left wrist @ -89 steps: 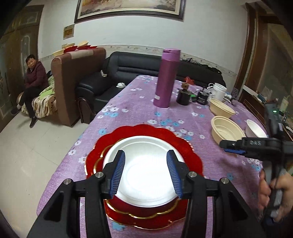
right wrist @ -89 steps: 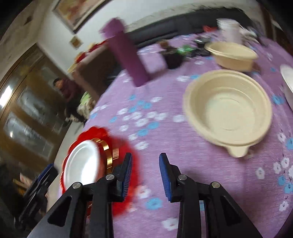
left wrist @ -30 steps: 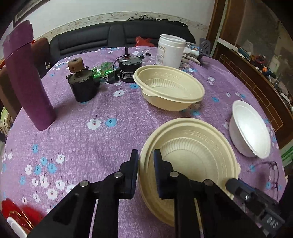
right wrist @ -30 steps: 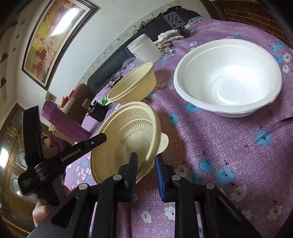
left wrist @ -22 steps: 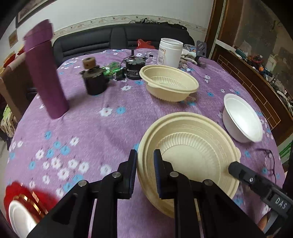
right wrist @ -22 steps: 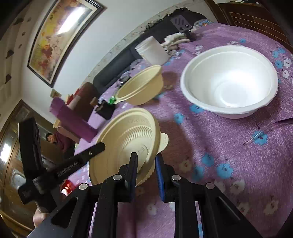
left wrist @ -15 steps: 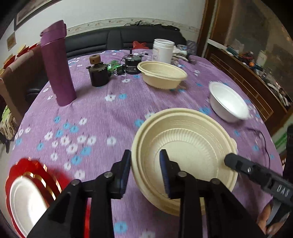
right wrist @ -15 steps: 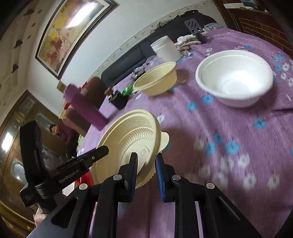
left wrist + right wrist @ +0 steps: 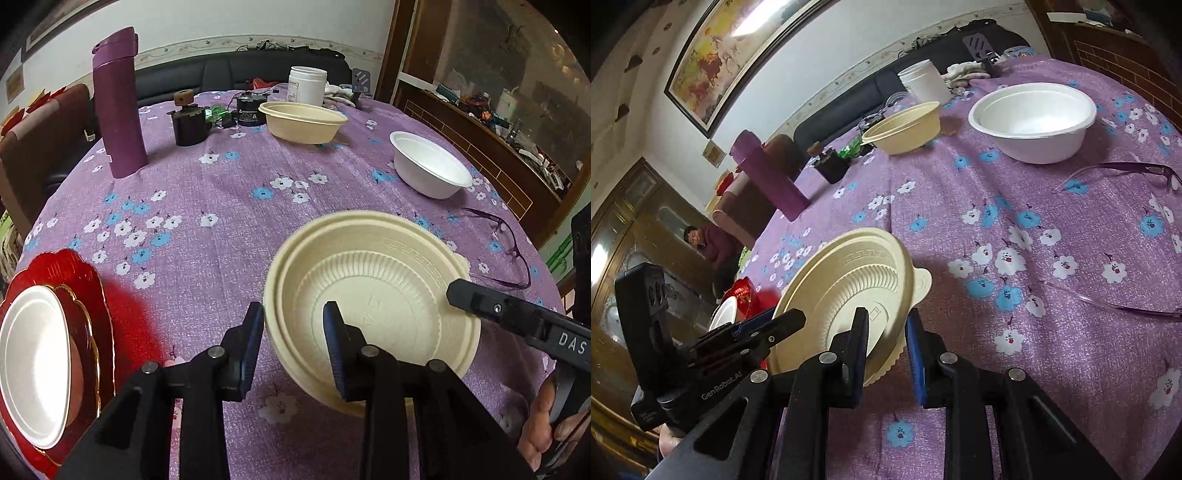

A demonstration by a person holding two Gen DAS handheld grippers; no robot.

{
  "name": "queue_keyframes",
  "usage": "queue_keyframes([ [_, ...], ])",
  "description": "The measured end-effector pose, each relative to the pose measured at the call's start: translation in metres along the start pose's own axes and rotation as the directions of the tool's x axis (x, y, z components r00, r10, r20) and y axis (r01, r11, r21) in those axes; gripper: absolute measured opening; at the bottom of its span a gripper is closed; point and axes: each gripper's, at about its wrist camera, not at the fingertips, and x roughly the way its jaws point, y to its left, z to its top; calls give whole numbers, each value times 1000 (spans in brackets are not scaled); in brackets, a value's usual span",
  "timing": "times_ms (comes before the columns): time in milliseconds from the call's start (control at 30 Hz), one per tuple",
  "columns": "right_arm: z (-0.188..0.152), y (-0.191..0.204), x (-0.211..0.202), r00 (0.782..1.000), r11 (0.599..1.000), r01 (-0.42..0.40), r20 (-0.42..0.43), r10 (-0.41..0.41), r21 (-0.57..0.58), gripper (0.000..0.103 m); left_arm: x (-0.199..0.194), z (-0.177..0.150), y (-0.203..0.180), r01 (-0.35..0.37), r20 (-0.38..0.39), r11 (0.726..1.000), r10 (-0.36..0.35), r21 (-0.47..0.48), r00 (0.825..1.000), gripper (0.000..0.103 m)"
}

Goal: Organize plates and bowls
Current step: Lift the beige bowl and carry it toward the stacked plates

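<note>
A ribbed cream bowl [image 9: 369, 295] [image 9: 849, 284] hangs tilted above the purple flowered tablecloth [image 9: 221, 192]. My right gripper [image 9: 886, 343] is shut on its near rim, one pad inside and one outside. My left gripper [image 9: 293, 332] straddles the opposite rim with its pads apart, so it stands open and does not press the bowl. A second cream bowl [image 9: 303, 123] [image 9: 905, 129] and a white bowl [image 9: 428, 170] [image 9: 1030, 118] rest farther back. At the left edge, a white plate [image 9: 33, 354] lies on stacked red plates [image 9: 85, 288].
A tall purple flask [image 9: 118, 103], two small black motors [image 9: 188, 125] and a white jar [image 9: 306, 85] stand at the far side. Purple-framed glasses [image 9: 506, 236] [image 9: 1126, 170] lie by the right edge. A person [image 9: 709, 243] sits beyond the table.
The cream bowl has travelled across the table toward the red plates, which now show at the left. My left jaws have parted from the bowl's rim; the right grip holds.
</note>
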Motion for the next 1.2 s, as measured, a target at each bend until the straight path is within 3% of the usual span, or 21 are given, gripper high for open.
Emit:
queue_keyframes([
  [233,-4,-1,2,1000,1000,16,-15,-16,-2,30,8,-4,-1,-2,-10,1000,2,13,1000,33],
  [367,-5,-6,2,999,1000,30,-25,-29,7,32,7,-5,-4,-3,8,1000,2,30,1000,24],
  [600,-10,-3,-1,997,997,80,-6,-80,-21,26,-1,-6,-11,-14,42,998,11,54,999,24],
  [1200,-3,19,-11,997,996,67,33,-65,-65,26,-28,-3,-5,-48,111,998,42,47,993,24],
])
